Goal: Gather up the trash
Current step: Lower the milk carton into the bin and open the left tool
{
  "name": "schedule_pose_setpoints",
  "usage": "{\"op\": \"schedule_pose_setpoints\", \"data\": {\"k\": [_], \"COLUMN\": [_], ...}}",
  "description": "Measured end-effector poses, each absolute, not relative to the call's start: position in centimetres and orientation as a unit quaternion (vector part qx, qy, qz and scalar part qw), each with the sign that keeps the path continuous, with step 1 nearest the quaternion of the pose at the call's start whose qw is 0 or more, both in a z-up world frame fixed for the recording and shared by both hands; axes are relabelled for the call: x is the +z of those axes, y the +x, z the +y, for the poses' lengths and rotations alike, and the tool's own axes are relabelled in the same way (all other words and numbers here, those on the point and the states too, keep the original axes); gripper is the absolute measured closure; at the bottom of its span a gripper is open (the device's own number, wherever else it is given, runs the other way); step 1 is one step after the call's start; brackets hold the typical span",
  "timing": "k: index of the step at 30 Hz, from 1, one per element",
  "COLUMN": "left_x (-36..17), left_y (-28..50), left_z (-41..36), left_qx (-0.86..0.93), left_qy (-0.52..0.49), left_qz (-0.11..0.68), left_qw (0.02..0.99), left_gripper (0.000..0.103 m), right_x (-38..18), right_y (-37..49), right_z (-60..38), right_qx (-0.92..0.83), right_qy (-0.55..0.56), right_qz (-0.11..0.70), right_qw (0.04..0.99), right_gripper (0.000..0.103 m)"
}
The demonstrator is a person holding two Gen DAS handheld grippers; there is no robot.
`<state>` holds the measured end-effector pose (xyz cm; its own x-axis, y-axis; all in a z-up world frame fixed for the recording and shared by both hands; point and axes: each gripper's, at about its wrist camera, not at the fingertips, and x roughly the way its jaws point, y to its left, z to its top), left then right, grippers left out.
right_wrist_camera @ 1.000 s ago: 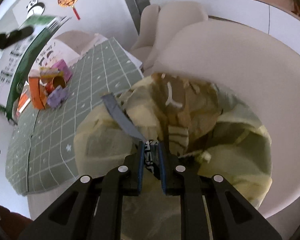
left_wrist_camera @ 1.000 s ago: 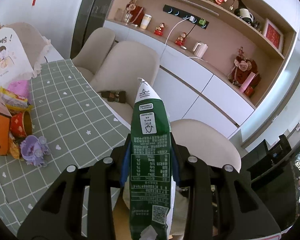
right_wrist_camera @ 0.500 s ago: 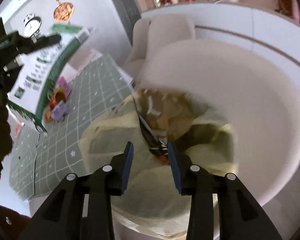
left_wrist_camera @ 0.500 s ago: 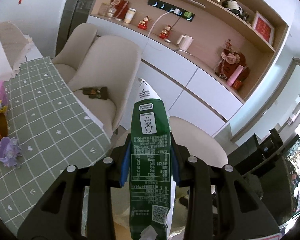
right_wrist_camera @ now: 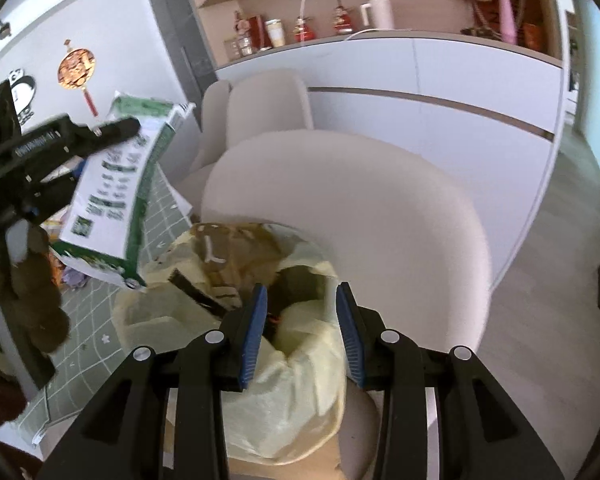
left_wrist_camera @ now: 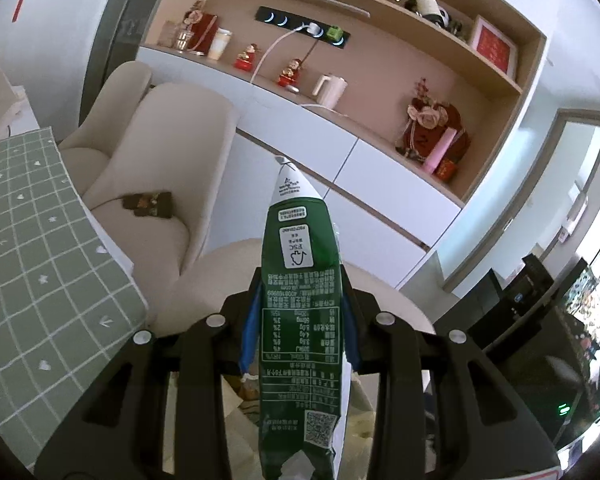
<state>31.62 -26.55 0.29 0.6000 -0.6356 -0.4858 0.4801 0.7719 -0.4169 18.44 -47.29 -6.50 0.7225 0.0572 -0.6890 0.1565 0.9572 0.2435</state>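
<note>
The green milk carton (left_wrist_camera: 300, 320) is clamped between the blue pads of the left gripper (left_wrist_camera: 300, 320), its folded white end pointing away from the camera; in the right wrist view the same carton (right_wrist_camera: 112, 196) hangs tilted in the air at the left, above and just beside the yellow trash bag (right_wrist_camera: 296, 364). The bag sits open on the seat of a cream chair (right_wrist_camera: 360, 208), with brown paper and a dark strip showing in its mouth. The right gripper (right_wrist_camera: 300, 332) hovers over that mouth with its jaws parted and nothing pressed between the pads. A table under a green checked cloth (left_wrist_camera: 32, 264) lies at the left, next to the chair. Behind stand white cabinets (left_wrist_camera: 380, 184) and an open wooden shelf with figurines, a white kettle (left_wrist_camera: 332, 90) and a wine bottle. The left wrist view alone shows a second cream chair with a dark wrapper (left_wrist_camera: 150, 205) on its seat, and screens at the far right. Only the right wrist view shows the bag clearly, the gloved hand (right_wrist_camera: 24, 288) carrying the left gripper, and a round red-tasselled ornament (right_wrist_camera: 76, 70) on the wall.
</note>
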Motion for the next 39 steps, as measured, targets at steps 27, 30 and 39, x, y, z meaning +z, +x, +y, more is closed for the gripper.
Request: {"op": "schedule_pose_setpoints", "data": {"k": [27,30,39], "left_x": [-3.1,-3.1,-3.9], "left_y": [27.7,27.9,28.5], "left_z": [-14.2,-10.5,2.7], "left_qx": [-0.242,-0.213,-0.115], "left_qy": [-0.083,-0.089,-0.117], "left_qz": [0.398,0.398,0.382], "left_qw": [0.881,0.888,0.909], "left_gripper": [0.041,0.041,0.041], "right_x": [-7.4,-7.2,-5.8], "right_y": [25.3,25.9,27.8], "right_z": [-39.0,-37.1,-29.2], "right_qx": [0.051,0.066,0.106], "right_qy": [0.143,0.148,0.132], "right_qz": [0.388,0.384,0.383], "right_qw": [0.909,0.909,0.908], "right_gripper": [0.068,0.068,0.068]}}
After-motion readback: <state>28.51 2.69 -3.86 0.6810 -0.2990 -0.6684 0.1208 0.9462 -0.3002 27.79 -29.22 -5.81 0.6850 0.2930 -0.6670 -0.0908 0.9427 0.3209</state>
